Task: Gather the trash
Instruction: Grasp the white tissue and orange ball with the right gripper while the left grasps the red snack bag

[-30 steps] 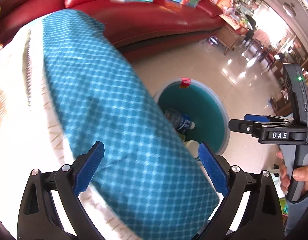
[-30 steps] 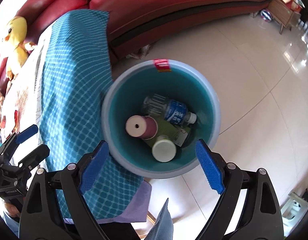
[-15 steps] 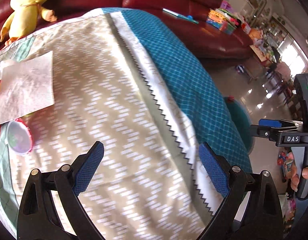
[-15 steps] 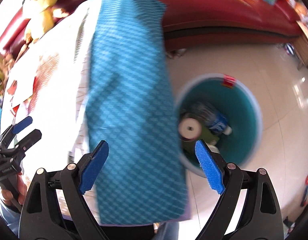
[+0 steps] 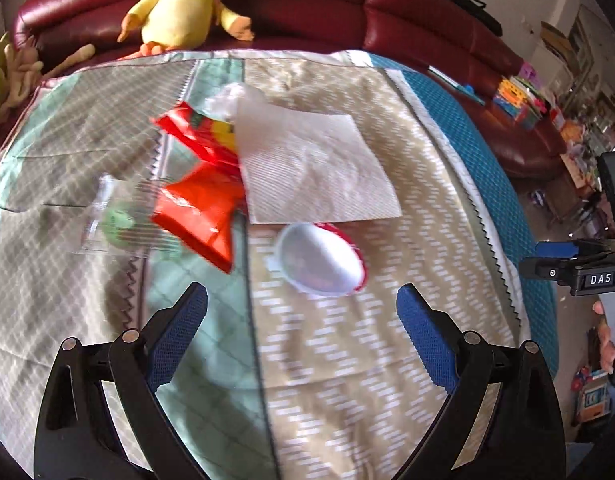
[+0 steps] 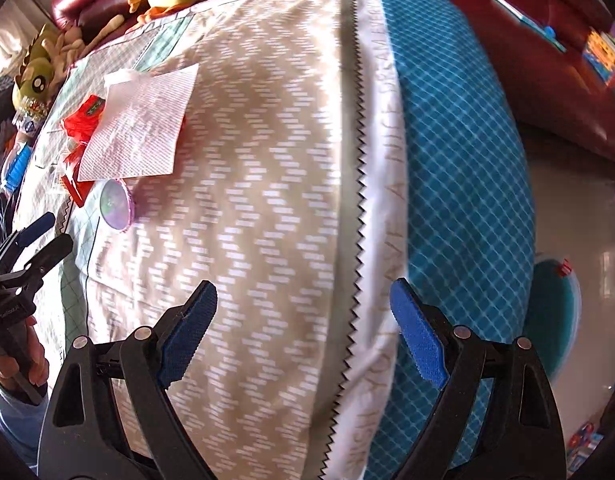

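Observation:
On the cloth-covered table, trash lies in a cluster: a white paper napkin [image 5: 315,168], red snack wrappers [image 5: 199,208], a clear plastic wrapper [image 5: 115,220] and a small plastic cup with a red rim [image 5: 319,260]. My left gripper [image 5: 303,332] is open and empty, just in front of the cup. My right gripper [image 6: 303,328] is open and empty over the table's right part, far from the napkin [image 6: 143,128] and cup [image 6: 115,204]. The teal trash bin [image 6: 555,312] stands on the floor at the right, mostly hidden by the cloth.
A red leather sofa [image 5: 427,12] curves behind the table, with a yellow plush duck [image 5: 187,0] and other toys [image 6: 39,72] on it. The blue cloth edge [image 6: 459,140] hangs over the table's right side. Tiled floor [image 6: 579,200] lies beyond.
Both grippers have swung left from over the bin to over the table top. The trash cluster has come into the left gripper's view and now lies close in front of it.

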A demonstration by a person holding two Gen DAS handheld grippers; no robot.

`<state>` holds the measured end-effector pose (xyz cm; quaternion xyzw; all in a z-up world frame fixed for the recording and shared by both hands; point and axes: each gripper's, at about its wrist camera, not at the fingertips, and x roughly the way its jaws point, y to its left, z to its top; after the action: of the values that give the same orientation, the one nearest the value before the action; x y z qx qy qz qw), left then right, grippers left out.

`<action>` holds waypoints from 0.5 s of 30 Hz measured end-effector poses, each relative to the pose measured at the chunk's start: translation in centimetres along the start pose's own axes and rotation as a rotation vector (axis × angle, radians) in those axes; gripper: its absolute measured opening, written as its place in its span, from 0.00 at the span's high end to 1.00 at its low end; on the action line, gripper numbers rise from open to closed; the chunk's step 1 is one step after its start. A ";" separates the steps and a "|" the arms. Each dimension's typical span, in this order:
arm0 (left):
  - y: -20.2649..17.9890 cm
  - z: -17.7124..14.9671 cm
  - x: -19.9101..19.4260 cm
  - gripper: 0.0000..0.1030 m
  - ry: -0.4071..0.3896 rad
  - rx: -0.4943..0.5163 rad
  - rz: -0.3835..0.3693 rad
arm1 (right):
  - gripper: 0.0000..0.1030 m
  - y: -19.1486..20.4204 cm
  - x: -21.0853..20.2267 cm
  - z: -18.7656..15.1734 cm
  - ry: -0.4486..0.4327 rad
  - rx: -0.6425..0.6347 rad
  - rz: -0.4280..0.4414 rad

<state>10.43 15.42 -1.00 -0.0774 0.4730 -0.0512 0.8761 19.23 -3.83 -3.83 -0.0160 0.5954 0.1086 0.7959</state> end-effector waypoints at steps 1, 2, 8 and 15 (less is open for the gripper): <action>1.1 0.1 -0.2 0.07 -0.005 -0.007 0.012 | 0.18 1.3 0.4 0.9 0.006 -0.020 0.001; 2.2 0.3 -0.4 0.07 -0.010 -0.018 0.022 | 0.18 2.2 0.6 1.5 0.010 -0.031 0.005; 6.3 1.7 0.0 0.07 -0.018 -0.029 0.043 | 0.18 8.5 2.4 6.6 0.025 -0.100 0.044; 8.3 4.2 1.4 0.07 -0.012 -0.027 0.015 | 0.18 13.3 4.6 11.2 0.034 -0.125 0.080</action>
<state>14.87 23.71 -1.39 -0.0861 0.4691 -0.0376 0.8781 28.53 11.63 -3.59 -0.0439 0.6008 0.1771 0.7783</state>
